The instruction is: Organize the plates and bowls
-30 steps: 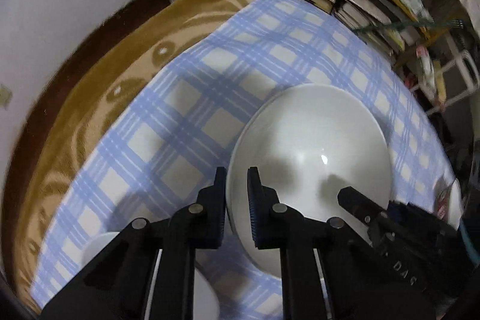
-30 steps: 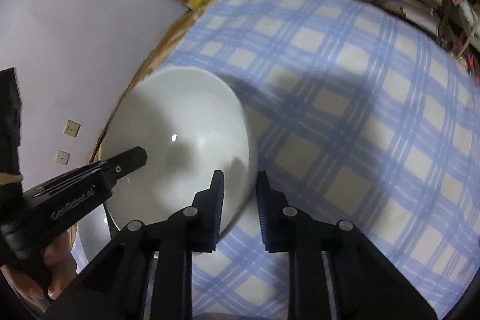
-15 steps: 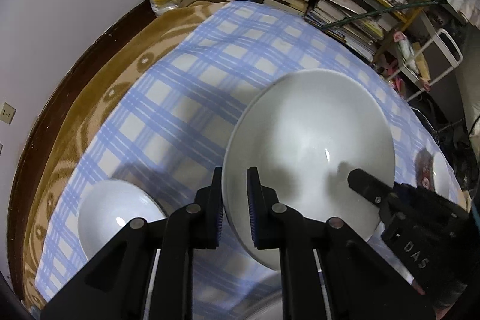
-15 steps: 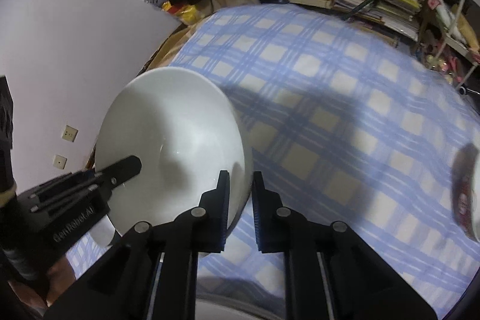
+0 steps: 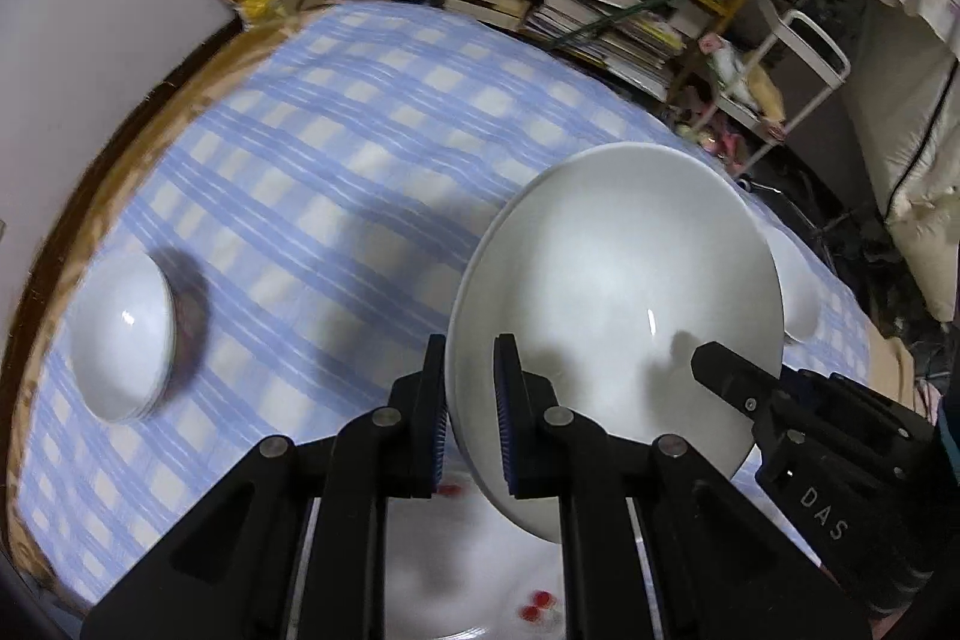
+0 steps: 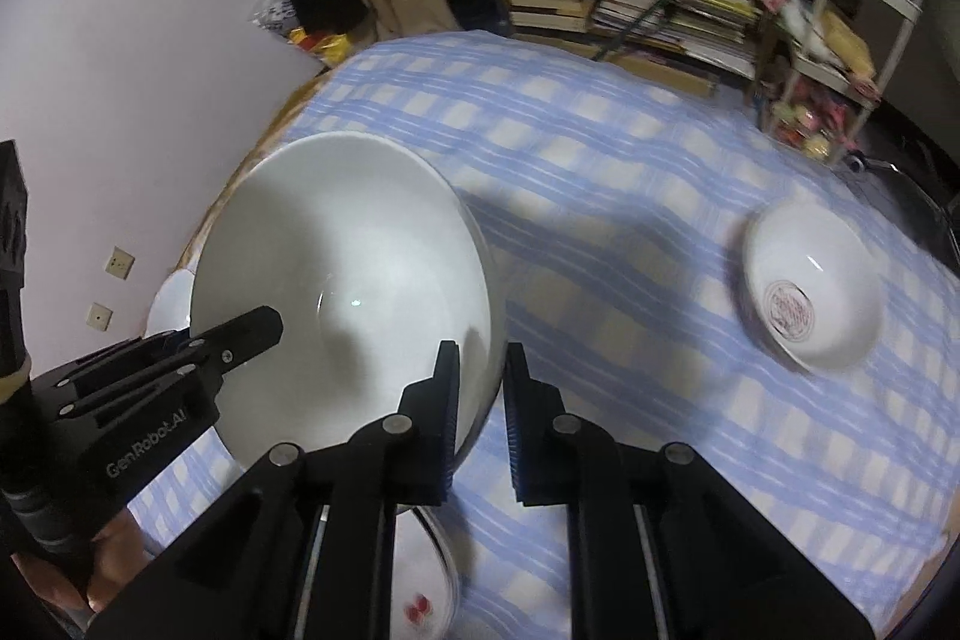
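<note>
A large white bowl (image 5: 618,316) hangs in the air above the blue checked tablecloth (image 5: 336,172), held from both sides. My left gripper (image 5: 470,388) is shut on its left rim. My right gripper (image 6: 480,394) is shut on its right rim; the bowl also shows in the right wrist view (image 6: 348,292). A small white bowl (image 5: 123,340) sits at the left on the cloth. A white bowl with a red mark inside (image 6: 807,295) sits at the right. A white plate with red spots (image 5: 480,574) lies right below the held bowl.
A brown blanket edge (image 5: 120,148) borders the cloth at the left, by the white wall. Stacked books on shelves (image 5: 600,10) and a white cart (image 6: 840,10) stand beyond the far edge. Another white dish (image 5: 798,292) peeks out behind the held bowl.
Both grippers have lifted the large bowl higher and drawn it back toward me. The small left bowl, the marked right bowl and the spotted plate have come into view.
</note>
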